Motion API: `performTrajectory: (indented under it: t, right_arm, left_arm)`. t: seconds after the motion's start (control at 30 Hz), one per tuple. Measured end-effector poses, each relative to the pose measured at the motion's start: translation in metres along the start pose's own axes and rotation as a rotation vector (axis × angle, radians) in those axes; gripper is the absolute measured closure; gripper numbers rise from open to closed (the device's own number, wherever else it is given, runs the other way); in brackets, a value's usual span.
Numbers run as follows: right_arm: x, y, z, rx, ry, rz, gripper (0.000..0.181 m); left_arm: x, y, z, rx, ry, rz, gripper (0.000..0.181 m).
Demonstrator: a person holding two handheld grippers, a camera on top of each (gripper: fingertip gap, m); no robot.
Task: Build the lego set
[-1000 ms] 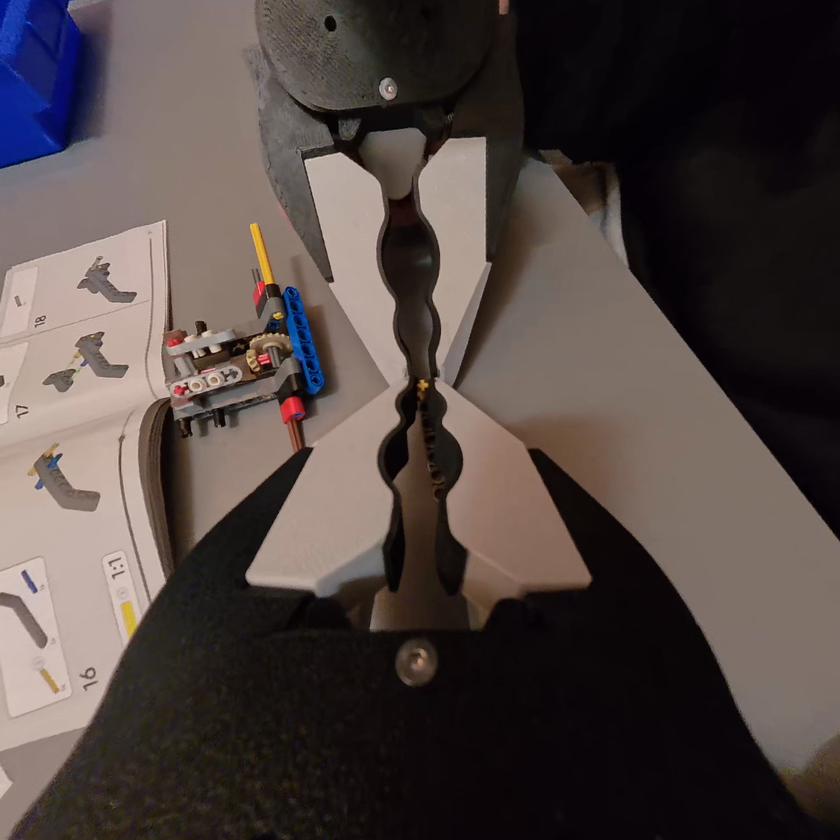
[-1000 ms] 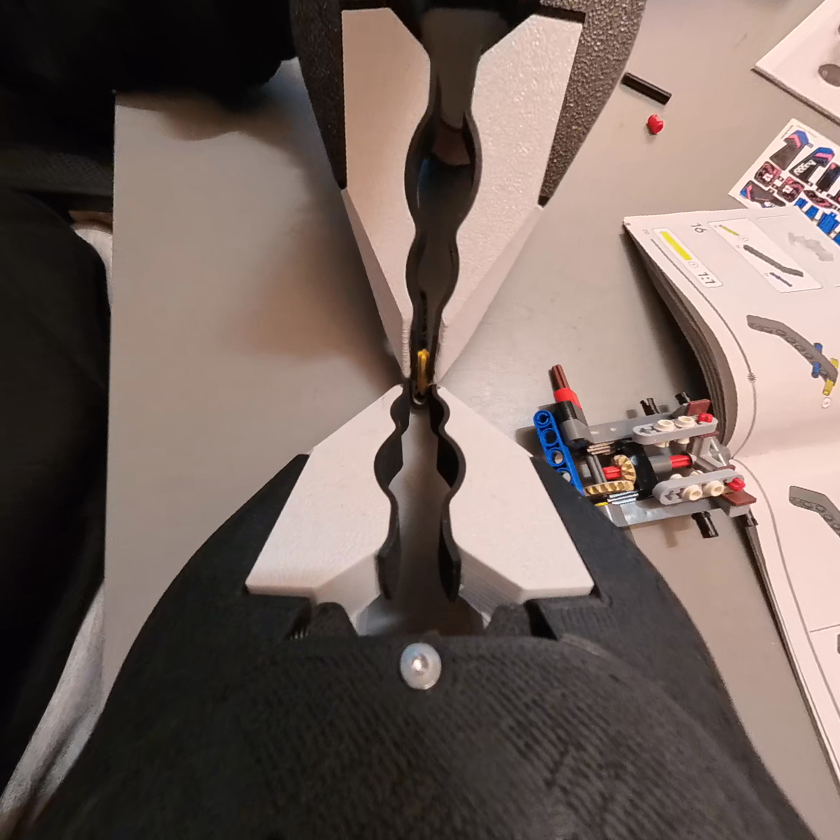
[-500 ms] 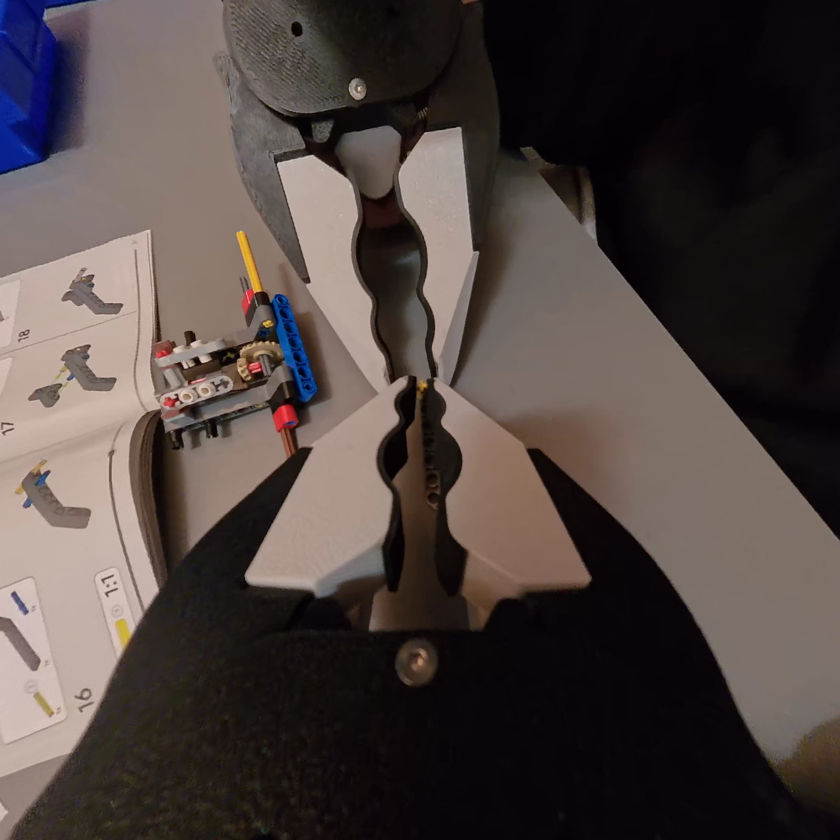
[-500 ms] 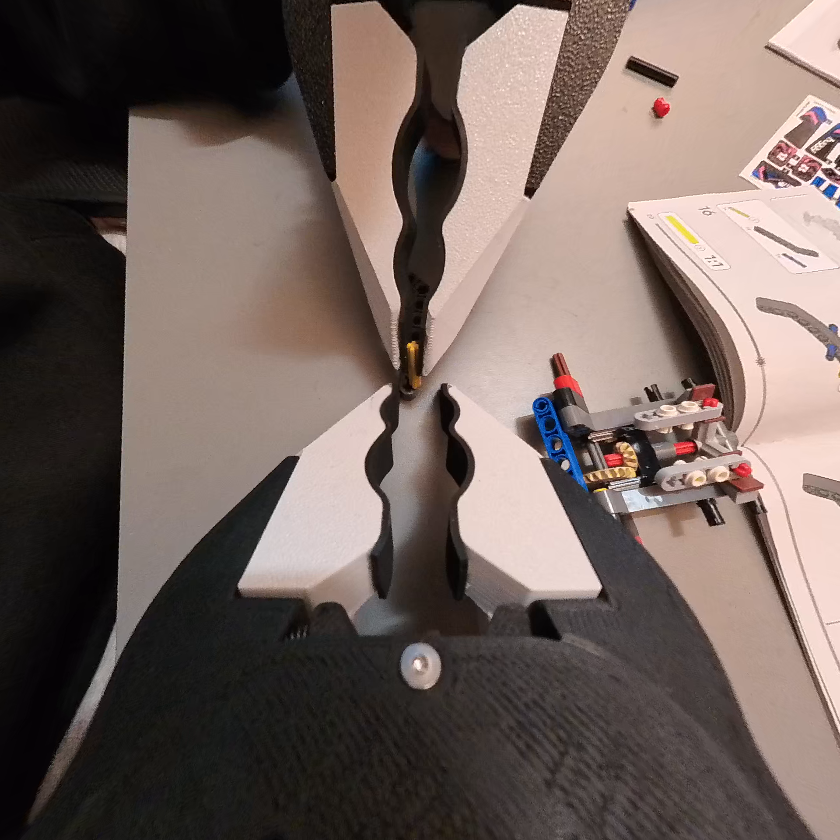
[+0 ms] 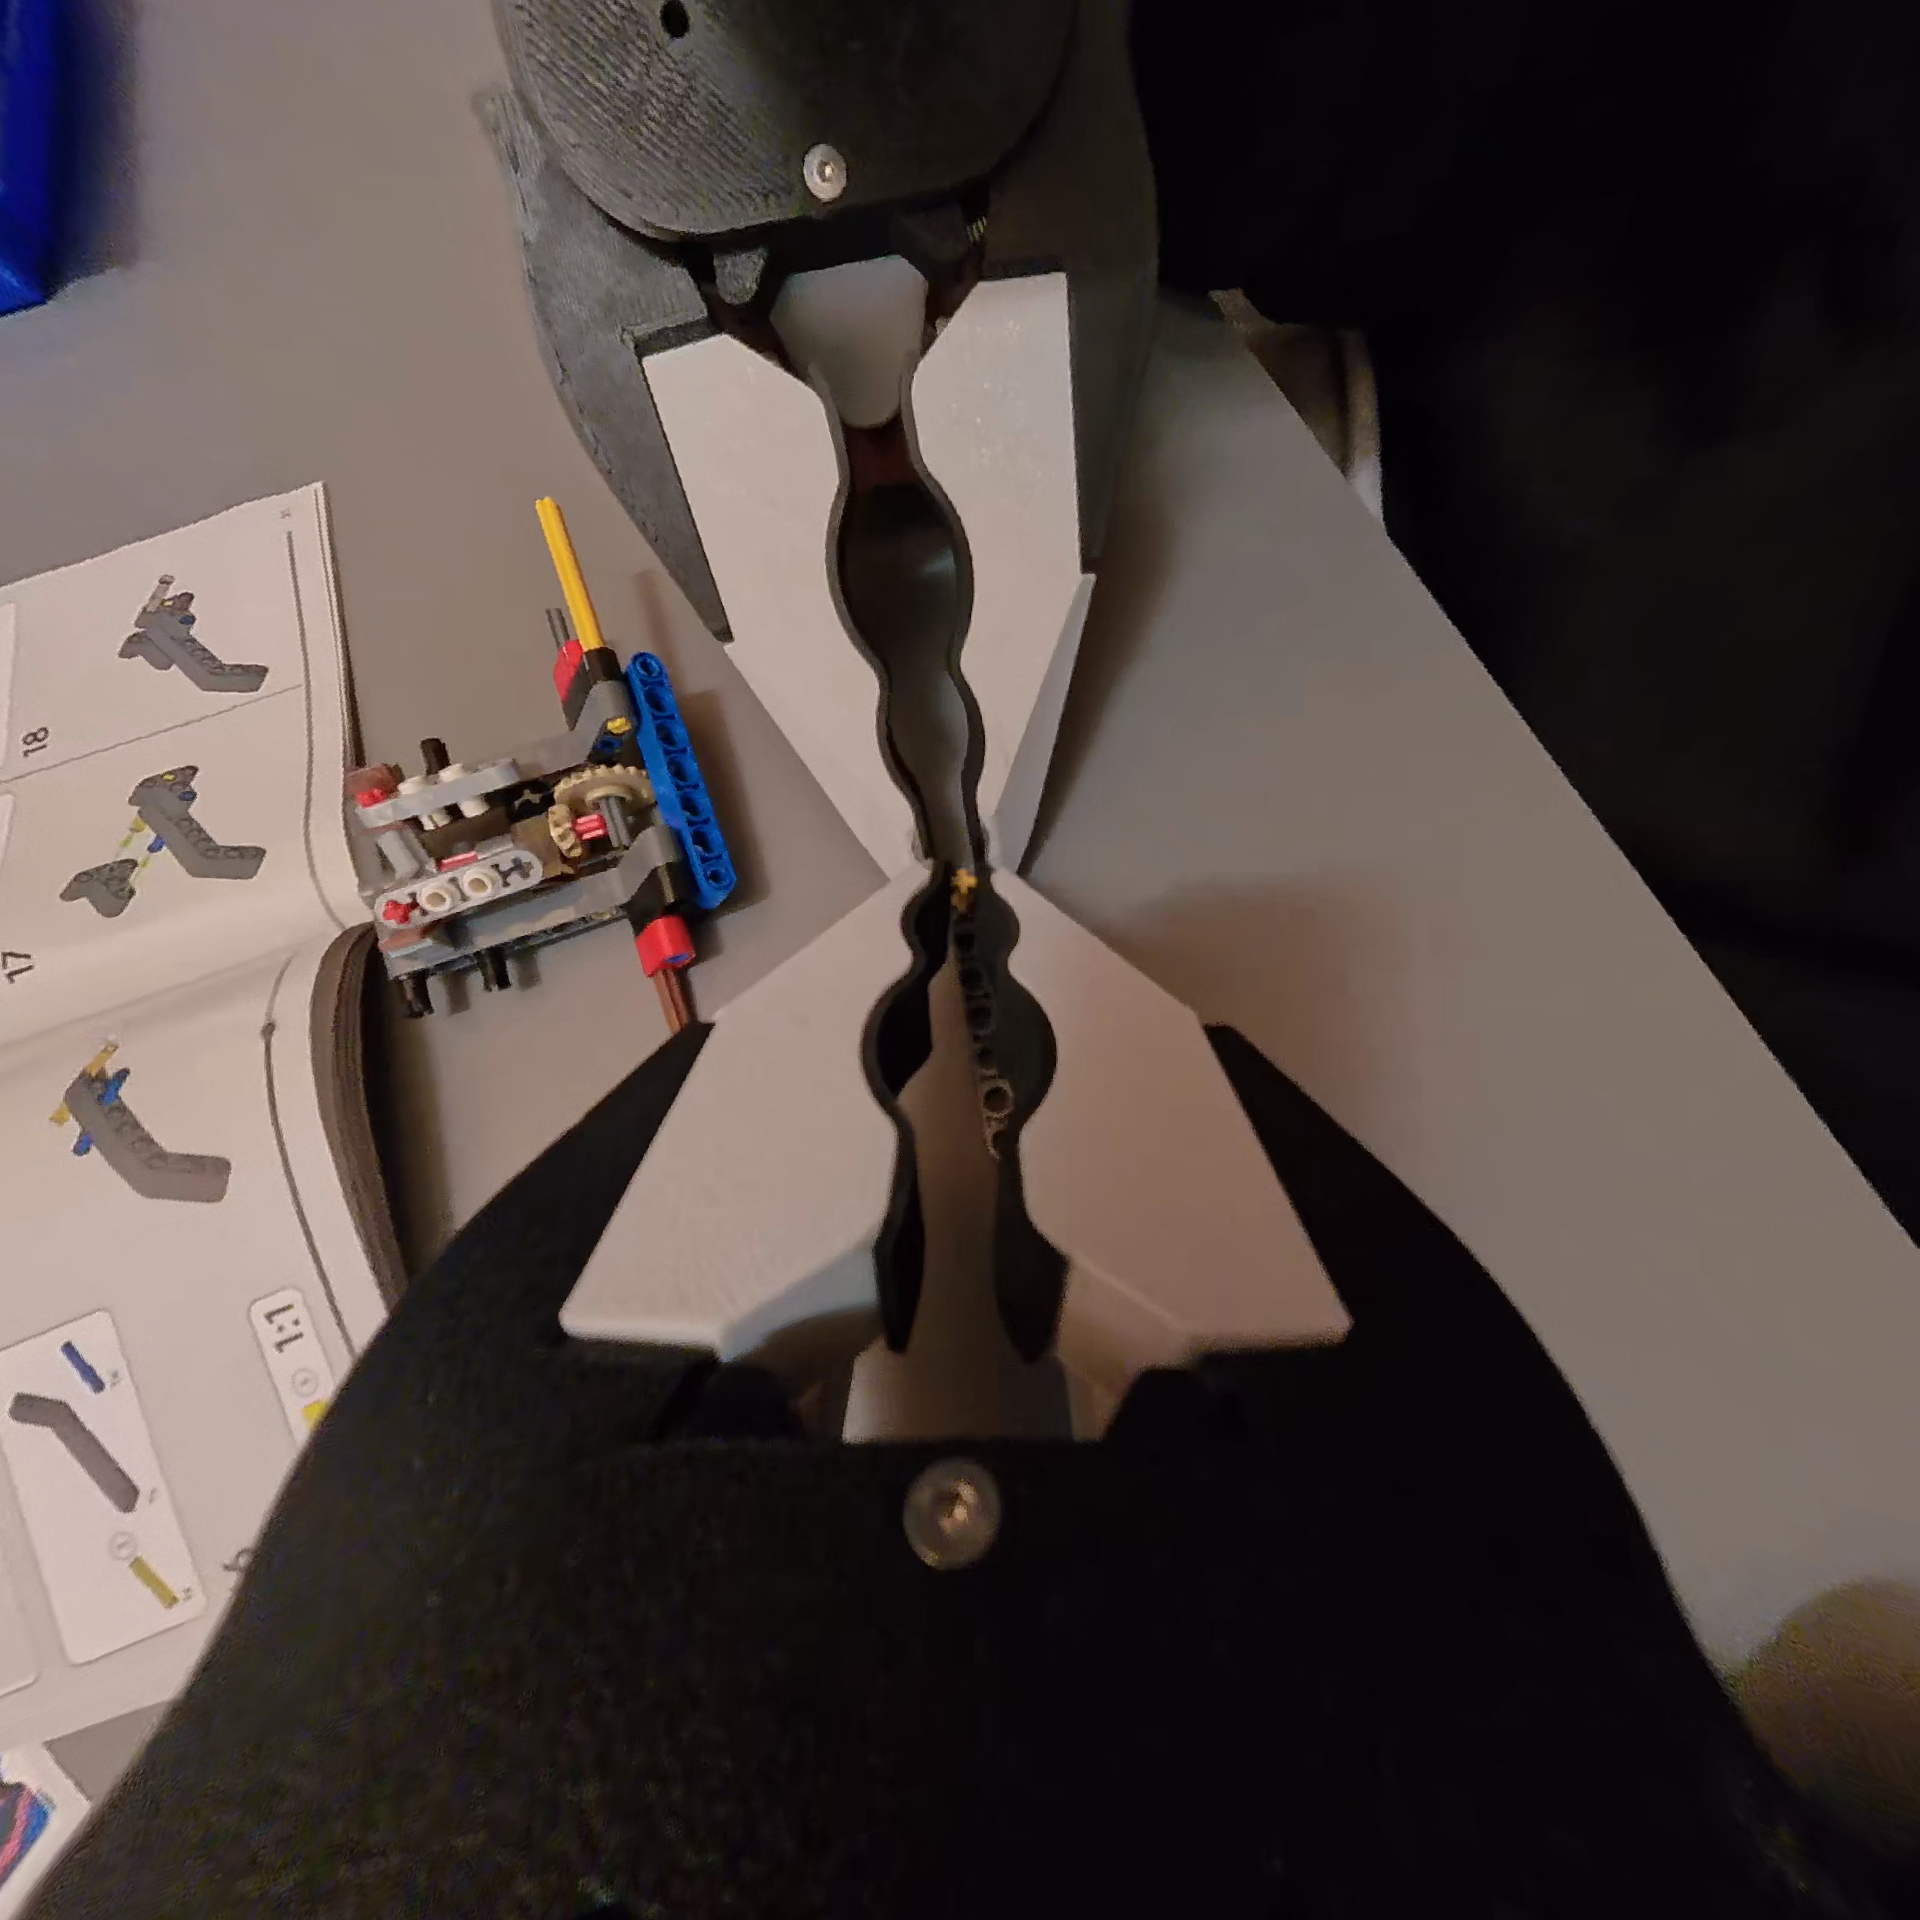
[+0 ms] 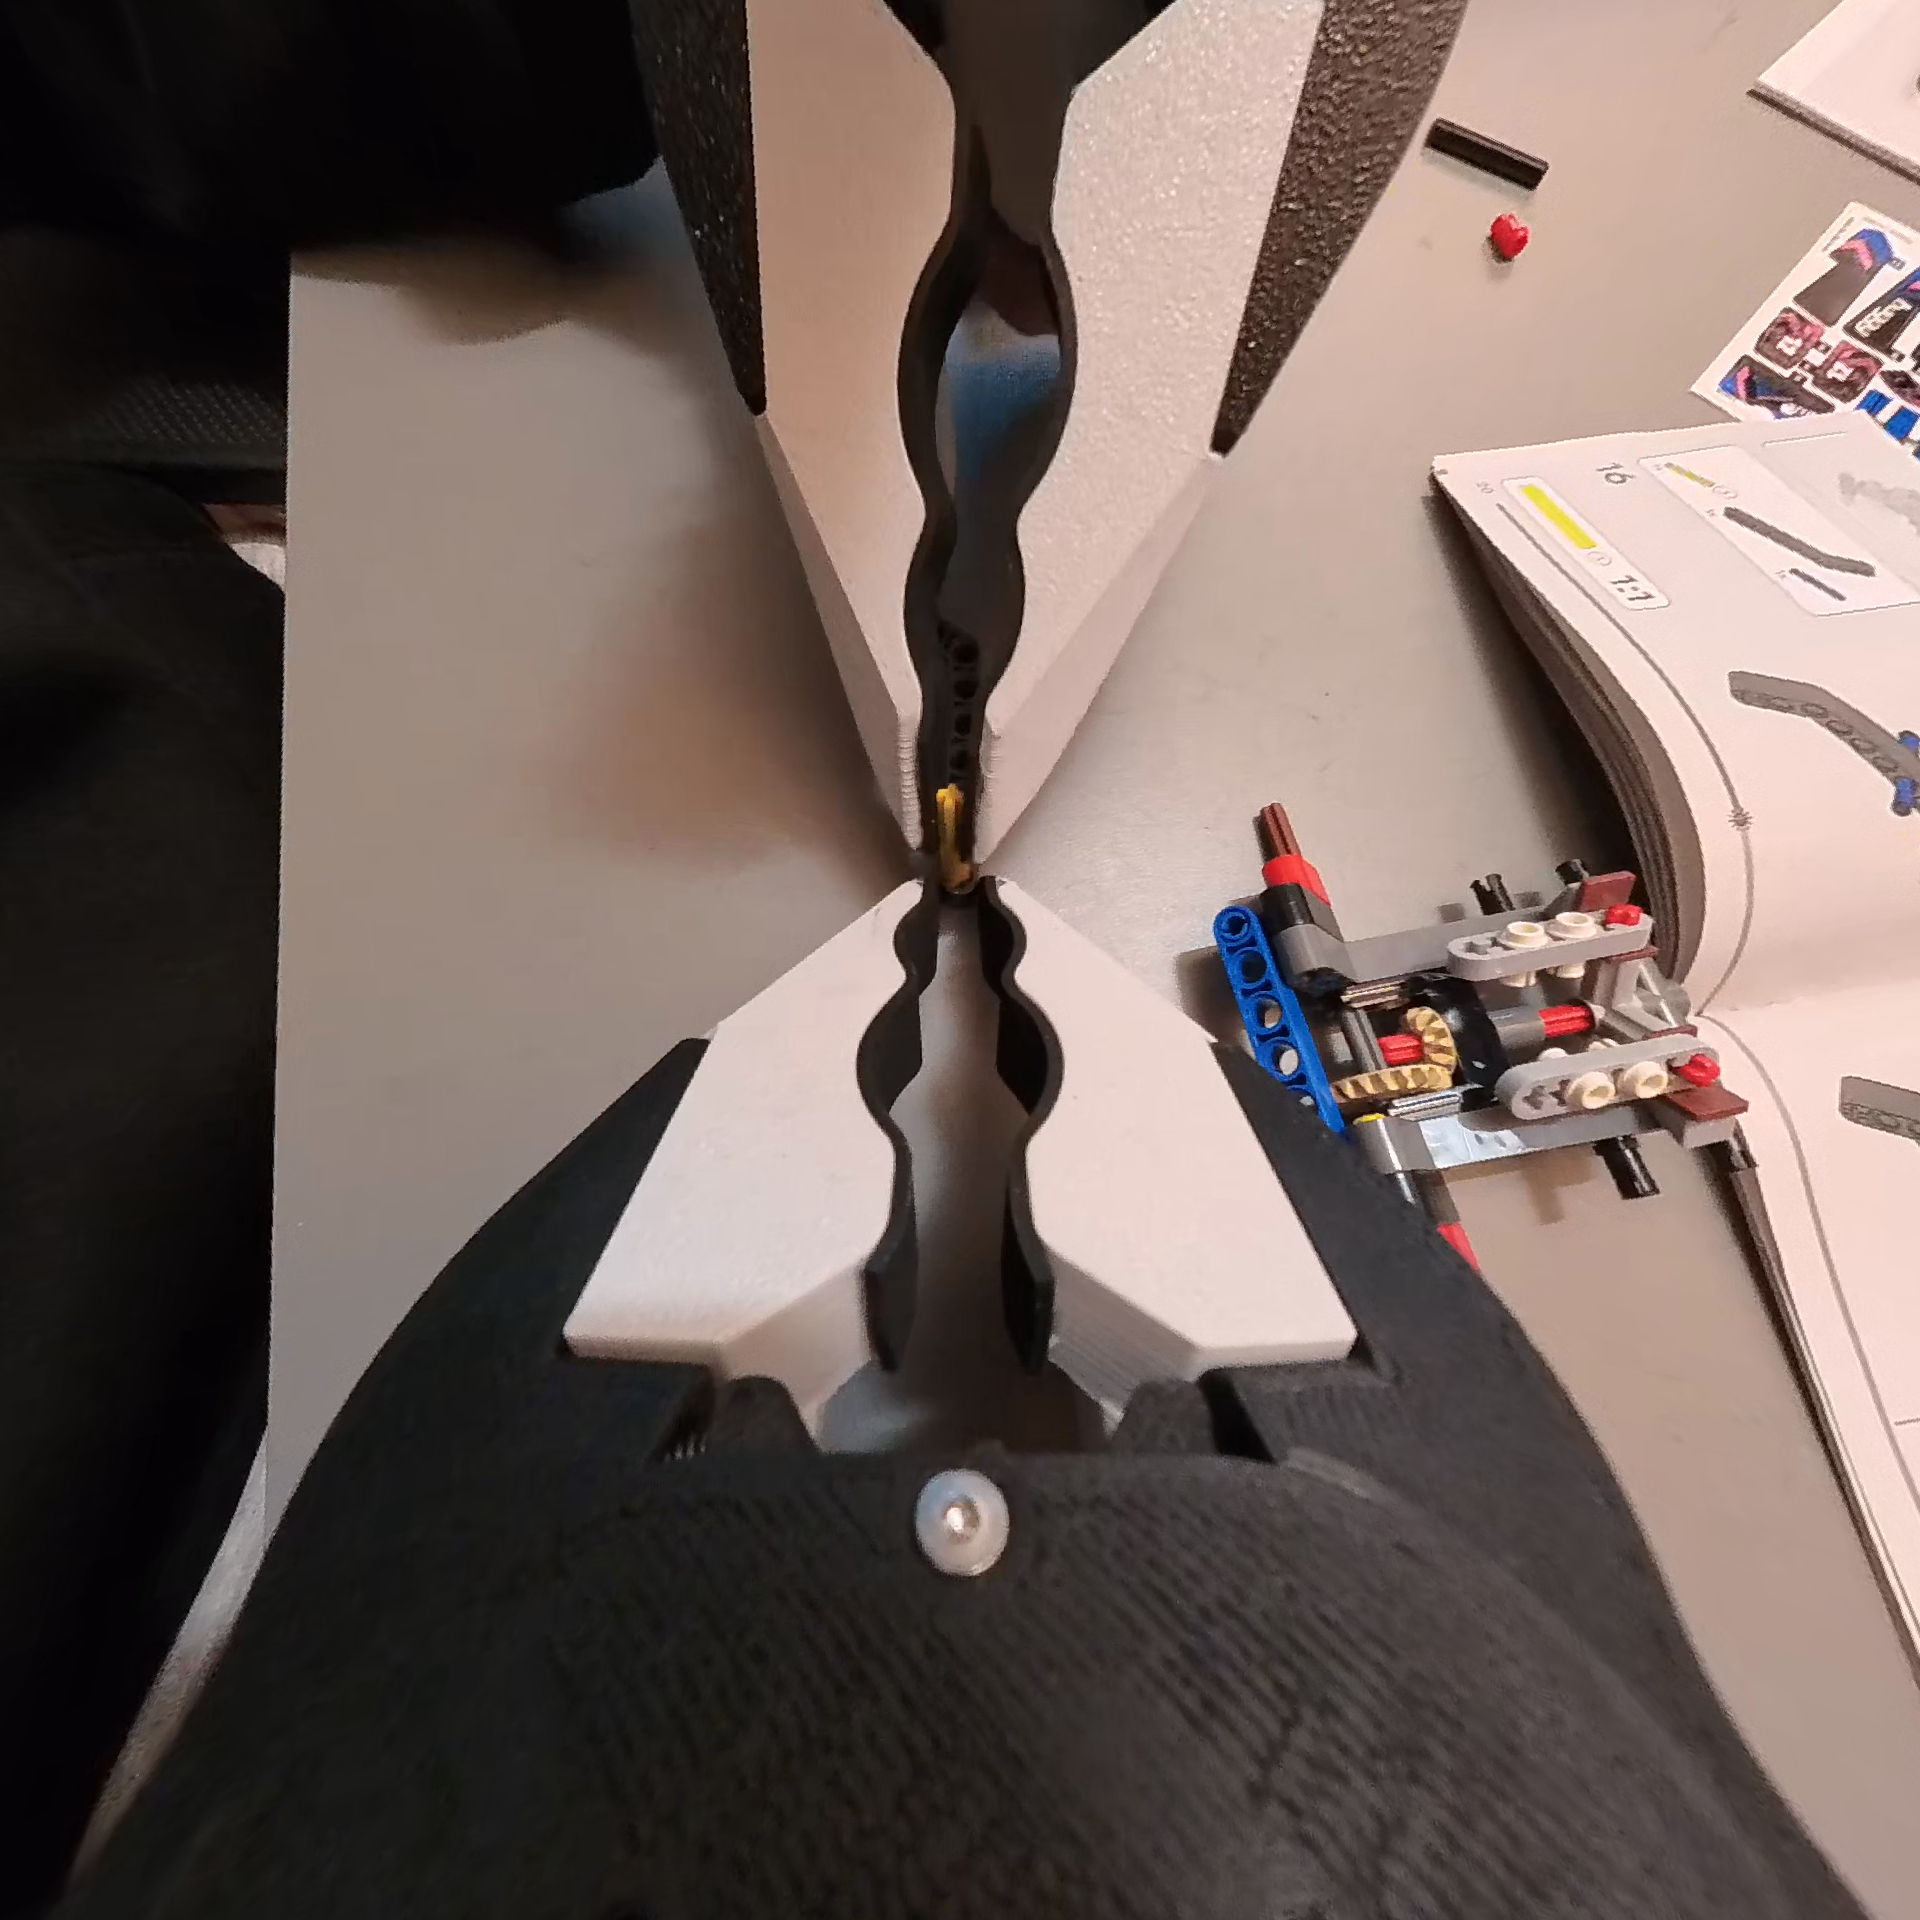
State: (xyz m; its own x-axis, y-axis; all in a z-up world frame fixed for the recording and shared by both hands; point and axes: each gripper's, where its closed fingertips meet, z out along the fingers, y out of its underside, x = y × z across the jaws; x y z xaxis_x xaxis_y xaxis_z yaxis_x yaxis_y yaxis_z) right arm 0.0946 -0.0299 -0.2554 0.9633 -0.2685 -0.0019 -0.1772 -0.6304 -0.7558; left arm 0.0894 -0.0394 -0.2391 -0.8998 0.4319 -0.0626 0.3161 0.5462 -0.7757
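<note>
Being pinched again by the right gripper [image 6: 951,888], the yellow pin [image 6: 949,831] can be pushed into the black beam [image 5: 982,1039] clamped at 12 o'clock by the left gripper [image 5: 961,868].

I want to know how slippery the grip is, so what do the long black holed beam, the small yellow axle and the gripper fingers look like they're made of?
Long black holed beam: looks like hard moulded plastic, slight sheen around its holes. Small yellow axle: likely glossy plastic, smooth with a bright highlight. Left gripper fingers: seemingly matte pale grey printed plastic with faint layer lines, lined by wavy black pads, possibly rubbery.
</note>
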Motion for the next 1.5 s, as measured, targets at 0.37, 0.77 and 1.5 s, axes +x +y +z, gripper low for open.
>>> performTrajectory:
  t: [0.37,0.77,1.5]
  right_arm:
    - [0.0,-0.0001,0.0,0.0,-0.011,0.013,0.175]
    - [0.0,0.0001,-0.0001,0.0,-0.021,0.026,0.176]
    - [-0.0033,0.0009,-0.0034,0.008,0.049,-0.085,0.161]
  left_arm:
    - [0.0013,0.0015,0.0009,-0.098,0.088,0.075,0.18]
    - [0.0012,0.0018,0.0024,-0.125,0.052,-0.016,0.179]
    - [0.0036,0.0086,0.0072,-0.01,0.016,-0.086,0.165]
